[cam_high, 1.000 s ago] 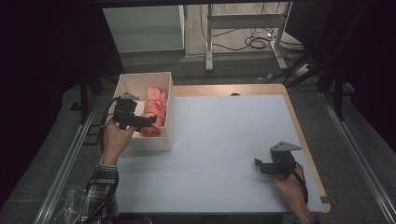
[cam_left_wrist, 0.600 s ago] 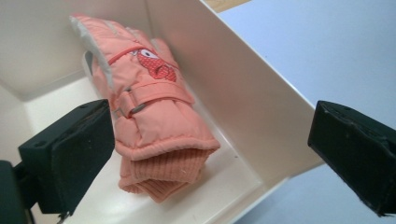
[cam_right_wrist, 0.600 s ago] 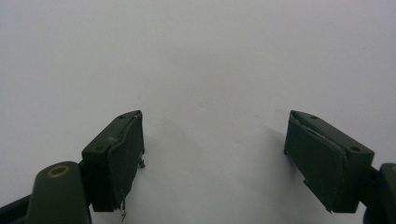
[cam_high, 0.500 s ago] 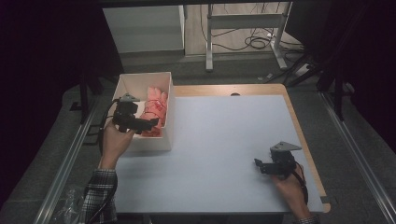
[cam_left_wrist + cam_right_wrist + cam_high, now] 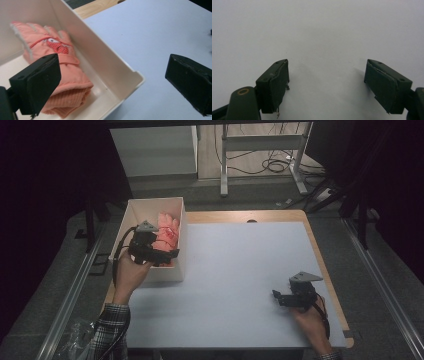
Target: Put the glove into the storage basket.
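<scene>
A pair of salmon-pink gloves [image 5: 62,72] with a red patch lies stacked in a white open box [image 5: 131,215] at the table's left edge; the high view shows the gloves [image 5: 167,230] toward the box's right wall. My left gripper [image 5: 167,255] hovers over the near part of the box, jaws wide apart and empty. In the left gripper view one jaw stands over the gloves and the other past the box wall [image 5: 105,62], over the table, with the left gripper [image 5: 120,82] open. My right gripper [image 5: 276,296] rests low at the table's near right, open, holding nothing [image 5: 327,82].
The pale blue tabletop [image 5: 240,265] has a wooden border along its far and right sides. Beyond the table are a white cabinet [image 5: 152,150], a metal frame [image 5: 260,145] and cables on the floor. A rail [image 5: 70,295] runs along the left.
My left gripper has drifted slightly toward the near end of the box. The right gripper has stayed put.
</scene>
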### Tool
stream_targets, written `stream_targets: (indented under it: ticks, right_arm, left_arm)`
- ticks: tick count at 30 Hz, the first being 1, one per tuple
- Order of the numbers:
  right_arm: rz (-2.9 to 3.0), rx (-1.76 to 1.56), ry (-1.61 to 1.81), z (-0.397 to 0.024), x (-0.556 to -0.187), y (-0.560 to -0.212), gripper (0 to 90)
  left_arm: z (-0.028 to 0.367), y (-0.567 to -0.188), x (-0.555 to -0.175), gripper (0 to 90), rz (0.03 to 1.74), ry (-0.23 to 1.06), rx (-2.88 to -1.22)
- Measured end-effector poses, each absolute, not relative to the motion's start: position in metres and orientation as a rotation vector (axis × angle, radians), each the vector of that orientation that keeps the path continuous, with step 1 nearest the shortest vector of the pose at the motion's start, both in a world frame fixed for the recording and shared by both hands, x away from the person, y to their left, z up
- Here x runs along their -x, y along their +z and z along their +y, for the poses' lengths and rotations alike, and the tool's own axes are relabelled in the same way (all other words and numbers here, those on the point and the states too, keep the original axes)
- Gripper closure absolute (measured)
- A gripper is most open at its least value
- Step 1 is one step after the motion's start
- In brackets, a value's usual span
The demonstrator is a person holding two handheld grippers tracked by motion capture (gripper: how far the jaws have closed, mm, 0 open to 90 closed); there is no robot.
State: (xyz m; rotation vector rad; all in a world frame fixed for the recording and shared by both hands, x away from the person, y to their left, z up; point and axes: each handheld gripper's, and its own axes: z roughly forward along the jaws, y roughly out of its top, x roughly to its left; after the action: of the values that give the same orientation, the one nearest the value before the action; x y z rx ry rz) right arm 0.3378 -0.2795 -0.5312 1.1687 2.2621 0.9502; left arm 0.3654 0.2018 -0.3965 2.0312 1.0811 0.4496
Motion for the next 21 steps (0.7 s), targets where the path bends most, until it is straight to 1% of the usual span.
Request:
stream_targets:
  ticks: [21]
  right_arm:
    - [2.264, -1.169, 0.949, -0.28, -0.338, -0.531, 20.2]
  left_arm:
    - [0.14, -0.399, -0.368, 0.7, 0.928, 0.384, -2.094]
